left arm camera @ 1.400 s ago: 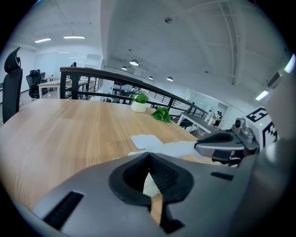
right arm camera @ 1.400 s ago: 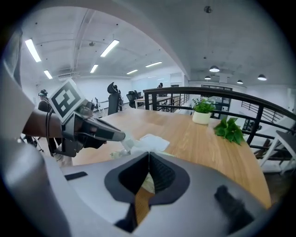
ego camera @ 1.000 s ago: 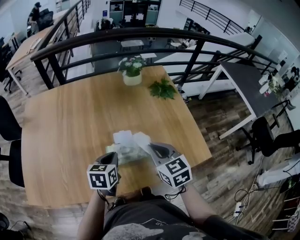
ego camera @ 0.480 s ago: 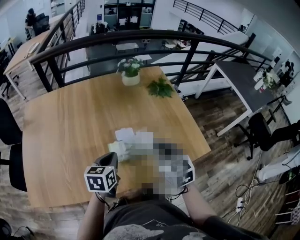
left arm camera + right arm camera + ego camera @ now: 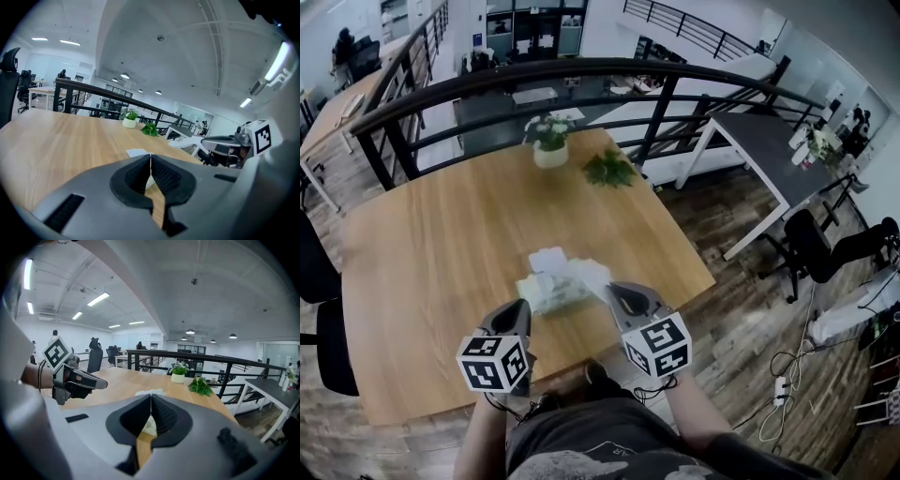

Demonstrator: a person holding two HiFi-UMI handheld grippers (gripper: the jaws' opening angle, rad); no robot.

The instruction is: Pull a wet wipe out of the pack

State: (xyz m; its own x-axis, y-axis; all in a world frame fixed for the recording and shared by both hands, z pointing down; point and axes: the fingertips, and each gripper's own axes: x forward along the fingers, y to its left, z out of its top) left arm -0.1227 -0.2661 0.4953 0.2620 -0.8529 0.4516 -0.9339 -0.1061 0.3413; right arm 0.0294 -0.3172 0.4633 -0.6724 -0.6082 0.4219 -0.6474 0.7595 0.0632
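The wet wipe pack (image 5: pixel 553 292) lies on the wooden table (image 5: pixel 422 253), near its front edge. White wipes (image 5: pixel 549 260) stick up and lie crumpled at its top and right side. My left gripper (image 5: pixel 517 309) hovers just left of the pack, shut and holding nothing. My right gripper (image 5: pixel 613 292) hovers just right of it, also shut and holding nothing. In the left gripper view the jaws (image 5: pixel 151 155) meet, with a white wipe (image 5: pixel 137 152) beyond them. In the right gripper view the jaws (image 5: pixel 150 396) meet, and the pack (image 5: pixel 150 426) shows beneath.
A potted plant (image 5: pixel 549 142) and a loose green sprig (image 5: pixel 610 169) stand at the table's far edge. A black railing (image 5: pixel 581 70) runs behind it. The table's right corner (image 5: pixel 709 277) drops to the wood floor, and black chairs (image 5: pixel 317 272) stand at the left.
Both grippers have lifted off the table and drawn back a little from the pack. The pack and wipes stay where they were.
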